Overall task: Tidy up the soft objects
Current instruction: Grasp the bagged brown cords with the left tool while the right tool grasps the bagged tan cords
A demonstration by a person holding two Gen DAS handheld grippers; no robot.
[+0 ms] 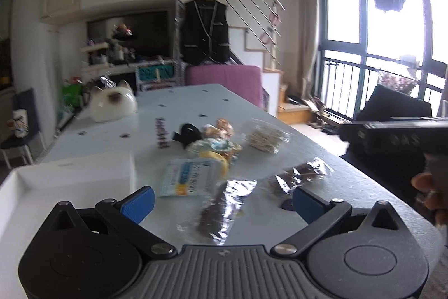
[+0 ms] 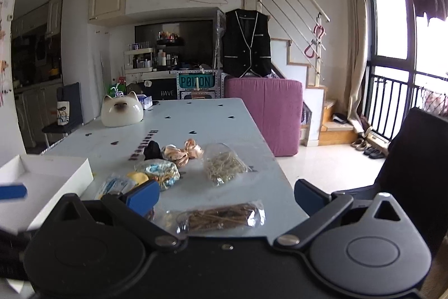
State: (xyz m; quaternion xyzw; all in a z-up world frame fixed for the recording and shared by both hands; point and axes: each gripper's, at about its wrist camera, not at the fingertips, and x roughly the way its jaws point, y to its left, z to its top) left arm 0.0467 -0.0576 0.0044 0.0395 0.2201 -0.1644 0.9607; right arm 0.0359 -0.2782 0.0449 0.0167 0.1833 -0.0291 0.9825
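Note:
Several soft items lie on the pale table (image 2: 212, 114): a clear bag of brown hair ties (image 2: 221, 216) nearest me, a bag of pale bands (image 2: 224, 163), a peach satin scrunchie (image 2: 182, 152), a black scrunchie (image 2: 152, 150), a blue-gold one (image 2: 158, 171) and a white-blue packet (image 1: 187, 177). A white box (image 2: 47, 173) sits at the left. My left gripper (image 1: 224, 203) is open above a brown-tie bag (image 1: 221, 208). My right gripper (image 2: 225, 196) is open and empty above the nearest bag.
A white cat-shaped ornament (image 2: 121, 112) stands at the table's far left. A purple sofa (image 2: 264, 108) is beyond the table's far right corner. A dark chair (image 2: 414, 156) stands at the right. The other gripper's blue fingertip (image 2: 12, 191) shows over the box.

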